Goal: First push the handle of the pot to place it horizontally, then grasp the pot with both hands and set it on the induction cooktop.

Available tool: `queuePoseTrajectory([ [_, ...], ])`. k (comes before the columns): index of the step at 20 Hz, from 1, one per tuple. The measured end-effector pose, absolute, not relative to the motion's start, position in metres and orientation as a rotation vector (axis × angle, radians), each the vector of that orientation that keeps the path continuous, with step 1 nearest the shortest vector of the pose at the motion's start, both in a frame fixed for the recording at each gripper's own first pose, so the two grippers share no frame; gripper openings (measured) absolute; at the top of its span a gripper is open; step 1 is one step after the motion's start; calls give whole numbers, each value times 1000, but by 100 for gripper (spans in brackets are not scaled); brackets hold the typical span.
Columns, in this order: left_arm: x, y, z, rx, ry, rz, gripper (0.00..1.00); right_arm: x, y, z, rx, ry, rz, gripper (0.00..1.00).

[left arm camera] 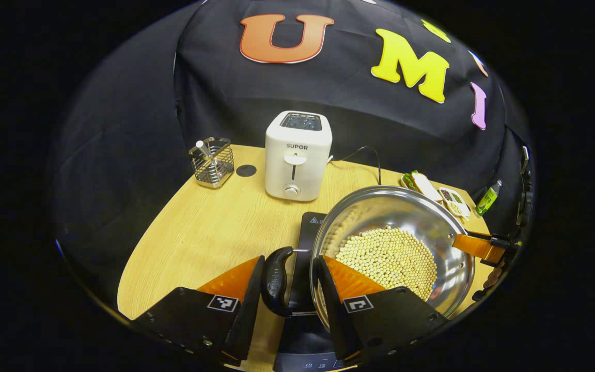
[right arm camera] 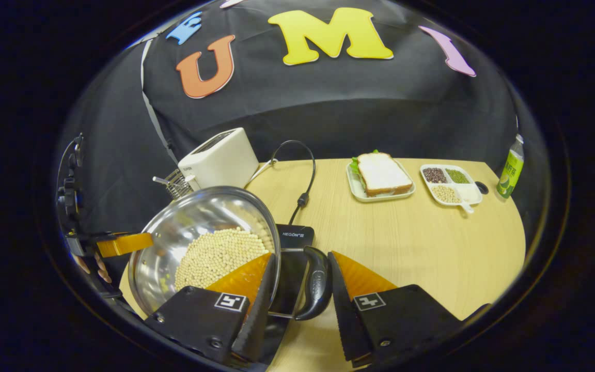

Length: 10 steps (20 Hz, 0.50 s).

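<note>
We see the steel pot (left arm camera: 395, 243), filled with pale round beans (left arm camera: 388, 256), held above the black induction cooktop (left arm camera: 310, 222) on the wooden table (left arm camera: 199, 232). In the left gripper view, the left gripper (left arm camera: 287, 287) is narrowed around the pot's black side handle (left arm camera: 277, 279), with 1 finger on each side of it; we cannot tell whether both press on it. In the right gripper view, the right gripper (right arm camera: 300, 289) brackets the pot's other black handle (right arm camera: 315, 289) in the same way, and contact is again unclear. Each view also catches the opposite gripper at the pot's far rim.

Beyond the pot, a white toaster (left arm camera: 297, 155) stands at the far side of the table, with a wire utensil holder (left arm camera: 212, 161) to its left. In the right gripper view, a sandwich on a plate (right arm camera: 380, 178), a divided dish of grains (right arm camera: 450, 183) and a green bottle (right arm camera: 510, 168) sit far right.
</note>
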State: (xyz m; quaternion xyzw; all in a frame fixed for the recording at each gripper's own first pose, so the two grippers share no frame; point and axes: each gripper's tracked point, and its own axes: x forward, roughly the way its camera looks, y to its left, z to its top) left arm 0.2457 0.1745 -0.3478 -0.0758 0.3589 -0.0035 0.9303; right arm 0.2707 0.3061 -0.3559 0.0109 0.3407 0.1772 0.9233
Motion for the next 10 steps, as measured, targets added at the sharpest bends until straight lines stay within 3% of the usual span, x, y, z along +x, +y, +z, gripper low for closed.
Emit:
queuePoseTrajectory([
  [3,254,193,-329,-127,641,46,61,274,301,-338,-5,601,369,65],
  [4,256,198,-324,-122,619,53,67,275,296,-328,-40,554,355,65],
  [5,254,198,-317,-125,614,54,83,273,291,-319,-82,513,343,72],
  [6,252,199,-311,-126,606,60,83,269,288,-311,-119,480,337,78],
  [10,244,205,-288,-117,548,98,93,247,279,-273,-158,375,316,80],
])
